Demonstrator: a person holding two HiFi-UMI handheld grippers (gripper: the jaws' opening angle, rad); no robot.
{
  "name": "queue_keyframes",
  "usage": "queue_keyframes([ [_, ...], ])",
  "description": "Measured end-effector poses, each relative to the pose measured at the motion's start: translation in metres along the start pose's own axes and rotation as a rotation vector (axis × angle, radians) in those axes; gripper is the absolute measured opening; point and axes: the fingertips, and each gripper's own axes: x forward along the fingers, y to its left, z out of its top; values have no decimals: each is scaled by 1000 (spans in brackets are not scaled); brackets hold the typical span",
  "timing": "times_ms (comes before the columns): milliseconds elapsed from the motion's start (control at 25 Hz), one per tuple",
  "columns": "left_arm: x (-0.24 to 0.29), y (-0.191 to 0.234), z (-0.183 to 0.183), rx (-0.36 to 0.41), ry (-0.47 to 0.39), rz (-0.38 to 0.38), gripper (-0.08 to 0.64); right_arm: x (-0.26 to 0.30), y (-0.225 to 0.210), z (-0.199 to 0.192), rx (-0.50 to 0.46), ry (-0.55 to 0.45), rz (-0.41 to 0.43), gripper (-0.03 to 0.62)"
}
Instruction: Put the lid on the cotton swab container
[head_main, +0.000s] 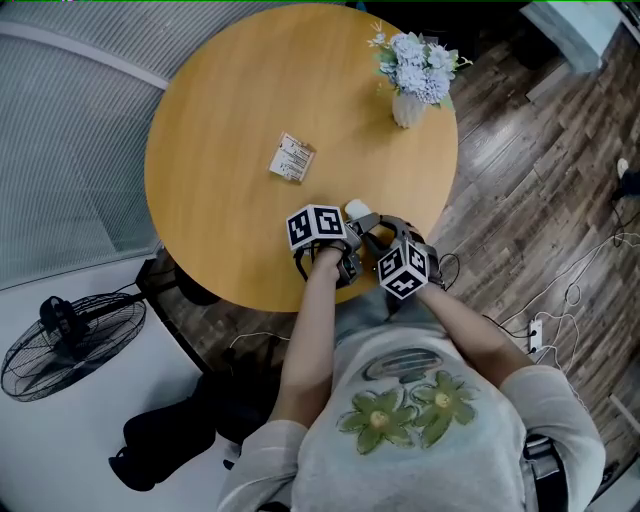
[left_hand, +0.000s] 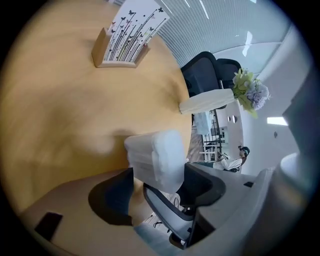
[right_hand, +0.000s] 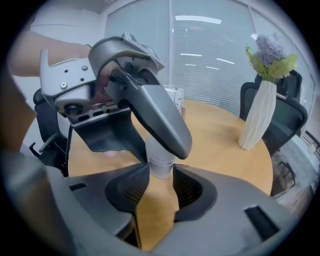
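Looking down, the head view shows a round wooden desk with a vase of pale flowers at its far right edge and a small printed card toward its middle. At the near edge the left gripper and right gripper meet around the white cotton swab container. Along the left gripper view, its jaws are drawn in on that translucent container, which is pinched between them and tilted above the desk. Its contents do not show through the cloudy wall. The card stands in a wooden holder near the far edge. Along the right gripper view, the jaws are closed on the container's lower end. It rises between them and passes behind the left gripper's grey finger, and a faint seam rings it.
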Motion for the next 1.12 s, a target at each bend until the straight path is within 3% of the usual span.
queue_keyframes([
  [280, -4, 1, 1, 18, -19, 49, 327, 2, 0, -2, -5, 12, 17, 150],
  [760, -30, -17, -9, 7, -125, -37, 325, -9, 0, -5, -1, 15, 24, 137],
  [920, -48, -19, -11, 38, -172, -25, 260, -24, -2, -2, 23, -7, 29, 137],
  [1040, -60, -16, -12, 81, -215, 28, 210, -36, -4, 4, 27, -34, 18, 85],
  [1120, -67, -14, -12, 116, -244, 71, 165, -43, -4, 9, 27, -54, 16, 84],
])
